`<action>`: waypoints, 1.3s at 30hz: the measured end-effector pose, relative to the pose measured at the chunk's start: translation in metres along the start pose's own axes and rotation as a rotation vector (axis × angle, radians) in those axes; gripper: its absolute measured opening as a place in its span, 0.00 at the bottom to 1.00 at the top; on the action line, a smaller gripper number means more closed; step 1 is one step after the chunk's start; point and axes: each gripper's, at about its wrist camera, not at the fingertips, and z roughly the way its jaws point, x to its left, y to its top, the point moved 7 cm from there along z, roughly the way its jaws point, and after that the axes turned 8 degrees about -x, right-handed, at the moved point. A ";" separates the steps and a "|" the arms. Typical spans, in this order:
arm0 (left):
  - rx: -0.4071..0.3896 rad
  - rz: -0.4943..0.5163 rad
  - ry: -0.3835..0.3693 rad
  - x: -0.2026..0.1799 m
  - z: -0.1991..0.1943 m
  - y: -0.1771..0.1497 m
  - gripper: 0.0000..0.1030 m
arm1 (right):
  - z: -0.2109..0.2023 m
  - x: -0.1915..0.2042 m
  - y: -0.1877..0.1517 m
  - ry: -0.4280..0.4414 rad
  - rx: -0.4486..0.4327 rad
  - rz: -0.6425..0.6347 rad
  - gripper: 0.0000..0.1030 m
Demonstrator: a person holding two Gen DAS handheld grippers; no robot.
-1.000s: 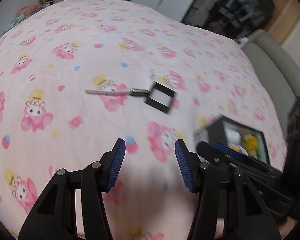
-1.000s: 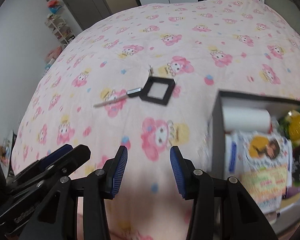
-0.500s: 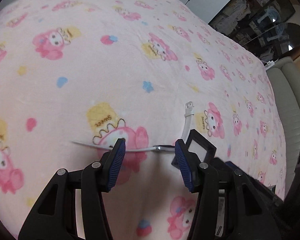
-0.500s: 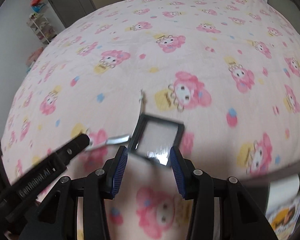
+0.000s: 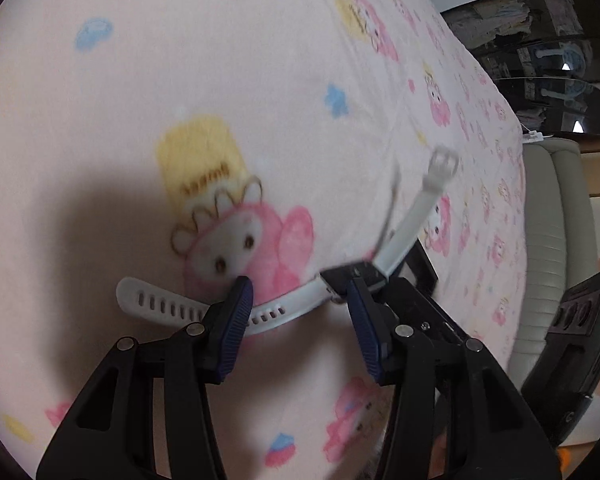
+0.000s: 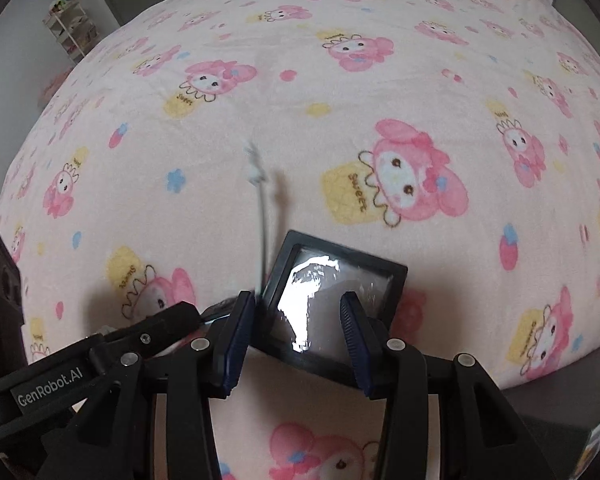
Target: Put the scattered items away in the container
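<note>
While both tools hang low over pink cartoon-print blanket (image 6: pixel 300 92) on bed, pickup step looks in hand. Left tool (image 5: pixel 300 304), jaws spread, straddles white strap of watch (image 5: pixel 284 312) lying flat on blanket. Right tool (image 6: pixel 296 312), jaws spread, brackets black square case (image 6: pixel 332 300) with clear window, just beside watch. Container barely in view at right-wrist frame's lower right edge. Next move likely calls for closing squarely on thin strap and case edges, then carrying both to container.

Soft, even indoor light, dark shadow under the left gripper (image 5: pixel 298 312) on the blanket (image 5: pixel 260 60); glare on the black frame (image 6: pixel 332 304); watch strap (image 5: pixel 424 208) motion-blurred, fisheye bending and dark corners
</note>
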 end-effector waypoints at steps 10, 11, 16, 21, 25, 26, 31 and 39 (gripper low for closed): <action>0.077 -0.096 -0.121 -0.012 -0.020 -0.040 0.18 | -0.040 -0.015 -0.051 0.028 -0.003 0.058 0.39; 0.057 -0.092 -0.117 -0.013 -0.026 -0.038 0.18 | -0.043 -0.011 -0.056 0.056 0.006 0.060 0.39; -0.022 -0.065 -0.039 -0.003 -0.040 -0.028 0.21 | -0.039 0.016 -0.071 0.128 0.041 -0.003 0.39; 0.062 -0.111 -0.072 0.007 -0.011 -0.032 0.24 | -0.010 0.021 -0.071 0.121 0.070 0.008 0.39; 0.094 -0.102 -0.084 0.005 -0.003 -0.039 0.24 | -0.005 0.016 -0.072 0.107 0.061 -0.006 0.29; 0.100 -0.096 -0.088 0.003 -0.002 -0.042 0.24 | -0.009 0.015 -0.072 0.111 0.052 -0.013 0.22; 0.127 -0.062 -0.088 -0.009 -0.001 -0.065 0.24 | -0.024 0.004 -0.082 0.126 0.066 -0.007 0.07; 0.161 -0.035 -0.077 -0.004 -0.023 -0.138 0.26 | -0.067 -0.020 -0.139 0.162 0.100 -0.004 0.06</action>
